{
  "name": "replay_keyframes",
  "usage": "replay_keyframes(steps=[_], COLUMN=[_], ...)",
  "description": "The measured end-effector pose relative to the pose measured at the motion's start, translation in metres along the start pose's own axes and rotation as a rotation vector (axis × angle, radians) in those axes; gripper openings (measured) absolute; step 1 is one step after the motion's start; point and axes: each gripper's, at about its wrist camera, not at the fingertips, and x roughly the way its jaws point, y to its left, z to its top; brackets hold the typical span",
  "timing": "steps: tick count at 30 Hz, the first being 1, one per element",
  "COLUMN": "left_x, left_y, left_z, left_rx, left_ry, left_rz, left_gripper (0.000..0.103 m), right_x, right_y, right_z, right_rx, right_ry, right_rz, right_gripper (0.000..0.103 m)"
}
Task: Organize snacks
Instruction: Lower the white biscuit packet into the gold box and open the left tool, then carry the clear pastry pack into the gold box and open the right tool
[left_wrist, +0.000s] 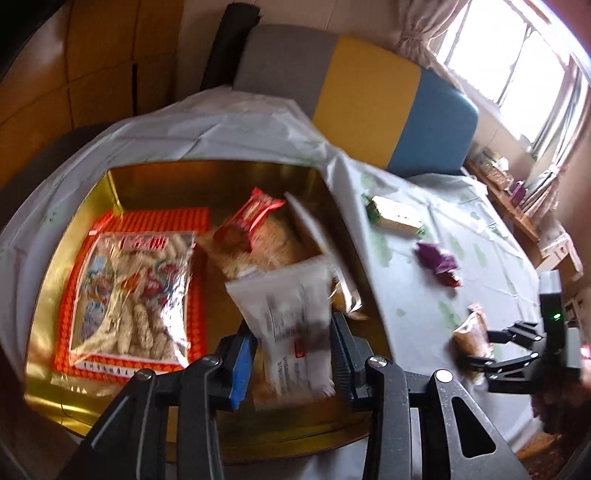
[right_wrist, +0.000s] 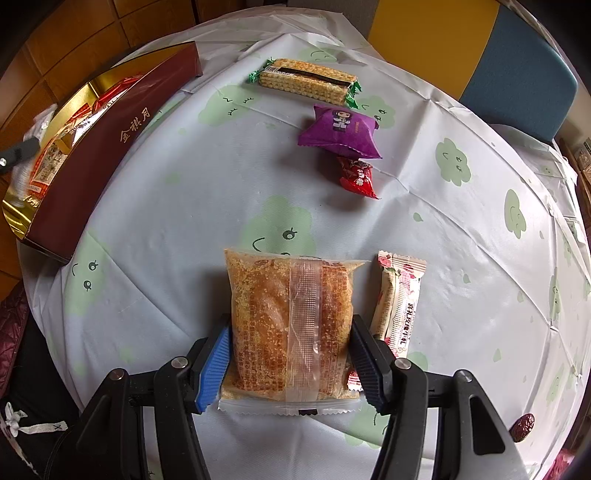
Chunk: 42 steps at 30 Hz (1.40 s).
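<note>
Tabletop (right_wrist: 184, 192): right gripper (right_wrist: 291, 360) fingers clamp crumb-cake packet (right_wrist: 288, 325); left gripper (left_wrist: 291, 350) fingers spread around white packet (left_wrist: 291, 317) over gold box (left_wrist: 229, 173).

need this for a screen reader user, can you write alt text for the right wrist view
The right gripper has its fingers either side of a clear pack of orange crumbly snack on a white tablecloth printed with green clouds. A pink-and-white bar lies beside it; beyond are a wafer pack, a purple packet, a red candy and, at left, a maroon gift box.
</note>
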Motion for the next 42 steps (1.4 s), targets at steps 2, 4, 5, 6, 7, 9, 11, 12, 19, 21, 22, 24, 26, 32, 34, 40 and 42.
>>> replay_keyframes(steps=[2, 4, 5, 6, 7, 9, 11, 12, 19, 21, 22, 24, 26, 32, 34, 40, 42], left_x=[0.003, 0.002, 0.001, 0.001, 0.001, -0.002, -0.005, -0.007, -0.018, -0.023, -0.025, -0.03, -0.034, -0.038, -0.038, -0.037, -0.038], left_y=[0.003, 0.006, 0.007, 0.009, 0.01, 0.014, 0.019, 0.021, 0.031, 0.034, 0.035, 0.039, 0.042, 0.041, 0.037, 0.034, 0.036], left_z=[-0.003, -0.006, -0.007, -0.008, -0.009, -0.01, -0.01, -0.009, -0.005, -0.004, -0.004, -0.005, -0.006, -0.012, -0.015, -0.019, -0.019], left_rx=[-0.007, -0.005, 0.0, 0.002, 0.001, -0.004, -0.009, -0.019, -0.052, -0.055, -0.057, -0.062, -0.062, -0.034, -0.015, 0.001, -0.008], left_ry=[0.014, 0.012, 0.01, 0.009, 0.009, 0.002, -0.003, -0.006, -0.043, -0.056, -0.061, -0.076, -0.09, -0.105, -0.106, -0.104, -0.105], left_rz=[0.003, 0.018, 0.029, 0.042, 0.05, 0.074, 0.07, 0.058, 0.048, 0.072, 0.081, 0.102, 0.121, 0.144, 0.146, 0.158, 0.165], left_gripper=[0.041, 0.041, 0.041, 0.041, 0.041, 0.041, 0.045, 0.052, 0.064, 0.064, 0.064, 0.064, 0.064, 0.064, 0.064, 0.064, 0.064], right_x=[0.0, 0.0, 0.0, 0.0, 0.0, 0.0, 0.001, 0.001, 0.001, 0.001, 0.001, 0.001, 0.0, -0.003, -0.005, -0.023, -0.035], right_y=[0.0, 0.001, 0.0, 0.0, -0.001, -0.001, -0.002, -0.002, -0.001, -0.001, -0.001, 0.0, 0.001, 0.009, 0.011, 0.025, 0.035], right_z=[0.0, 0.0, 0.0, 0.0, 0.0, 0.0, 0.001, 0.0, -0.001, -0.001, -0.001, -0.002, -0.003, -0.005, -0.005, -0.002, 0.002], right_rx=[0.002, 0.002, 0.002, 0.002, 0.003, 0.004, 0.005, 0.006, 0.018, 0.022, 0.023, 0.029, 0.037, 0.049, 0.063, 0.112, 0.123], right_ry=[0.0, 0.0, 0.0, -0.001, -0.001, -0.002, -0.002, -0.003, -0.007, -0.008, -0.009, -0.01, -0.01, -0.022, -0.021, -0.071, -0.112], right_rz=[0.001, 0.0, 0.0, 0.0, 0.001, 0.002, 0.002, 0.002, -0.008, -0.011, -0.015, -0.022, -0.029, -0.069, -0.08, -0.059, -0.026], right_gripper=[0.062, 0.062, 0.062, 0.062, 0.062, 0.062, 0.062, 0.062, 0.062, 0.062, 0.062, 0.062, 0.062, 0.061, 0.061, 0.061, 0.061])
